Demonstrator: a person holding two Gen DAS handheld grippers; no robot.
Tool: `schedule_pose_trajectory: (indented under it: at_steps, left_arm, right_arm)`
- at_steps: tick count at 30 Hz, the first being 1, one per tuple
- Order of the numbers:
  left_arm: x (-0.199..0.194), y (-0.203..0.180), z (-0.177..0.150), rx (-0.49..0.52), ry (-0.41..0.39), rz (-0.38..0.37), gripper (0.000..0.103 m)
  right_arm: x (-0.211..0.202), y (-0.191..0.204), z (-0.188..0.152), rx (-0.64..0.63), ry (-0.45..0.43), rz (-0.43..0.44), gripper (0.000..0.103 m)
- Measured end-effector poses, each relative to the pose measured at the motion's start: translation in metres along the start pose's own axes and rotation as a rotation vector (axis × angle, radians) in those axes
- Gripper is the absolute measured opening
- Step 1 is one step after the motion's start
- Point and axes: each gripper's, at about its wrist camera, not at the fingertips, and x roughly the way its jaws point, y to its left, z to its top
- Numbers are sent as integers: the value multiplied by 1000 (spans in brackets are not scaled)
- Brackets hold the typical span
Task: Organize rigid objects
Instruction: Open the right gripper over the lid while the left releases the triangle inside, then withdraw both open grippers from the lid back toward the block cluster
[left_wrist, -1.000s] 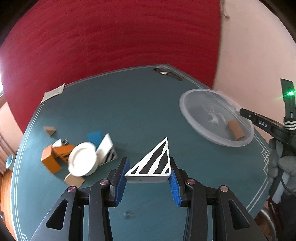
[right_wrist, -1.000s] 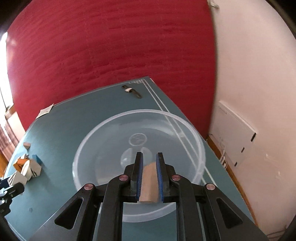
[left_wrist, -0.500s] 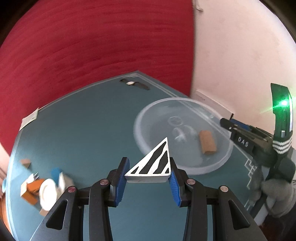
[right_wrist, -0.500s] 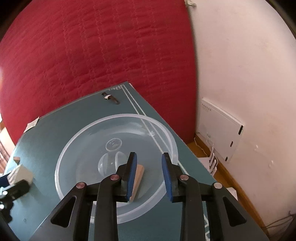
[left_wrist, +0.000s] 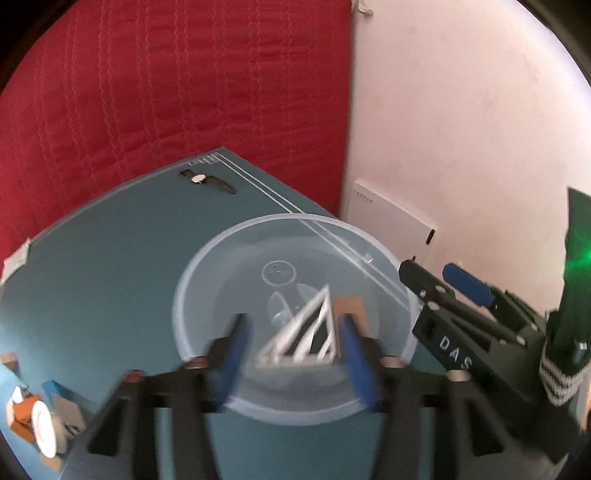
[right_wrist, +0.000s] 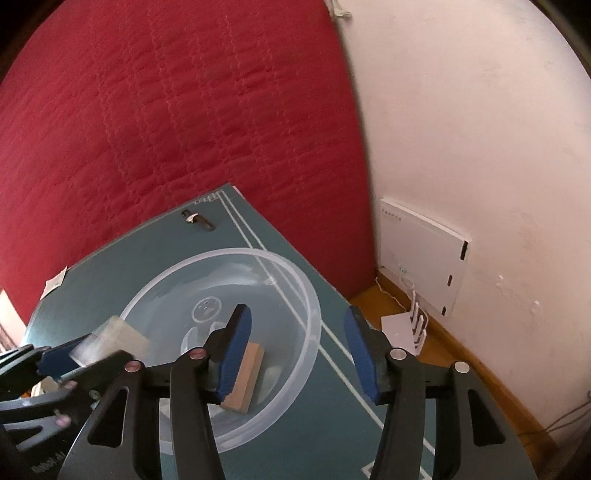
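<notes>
A clear plastic bowl stands on the teal table near its right edge; it also shows in the right wrist view. My left gripper is over the bowl, its jaws spread wider than the black-and-white striped triangle block between them; the view is blurred. A tan wooden block lies in the bowl, seen also in the left wrist view. My right gripper is open and empty, just right of the bowl. It also shows in the left wrist view.
A pile of blocks and a white plate lies at the table's left. A wristwatch lies at the far edge. A paper slip lies at the far left edge. A white wall box and cables are right of the table.
My left gripper has moved right over the bowl and its jaws have opened around the striped triangle. My right gripper has opened wider and drawn back from the tan block.
</notes>
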Motion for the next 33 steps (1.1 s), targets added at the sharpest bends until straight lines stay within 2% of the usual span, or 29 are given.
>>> schedule_pose_trajectory:
  at_steps: [2, 14, 21, 27, 31, 33]
  left_arm:
    - [1, 2, -1, -22, -15, 8, 79]
    - [-10, 20, -10, -23, -88, 127, 95]
    - [-29, 22, -13, 15, -152, 184, 102]
    - [-38, 24, -16, 22, -172, 205, 102]
    - [-39, 28, -18, 12, -162, 220, 102]
    - [-39, 32, -21, 2, -154, 230, 102]
  right_arm:
    - [-1, -3, 0, 15, -6, -13, 58]
    - [-6, 2, -2, -11, -26, -29, 61]
    - [-5, 1, -1, -14, -23, -30, 61]
    - [-6, 2, -1, -14, -23, -31, 62]
    - [-7, 2, -1, -10, -26, -24, 74]
    - [-7, 4, -1, -10, -29, -22, 75]
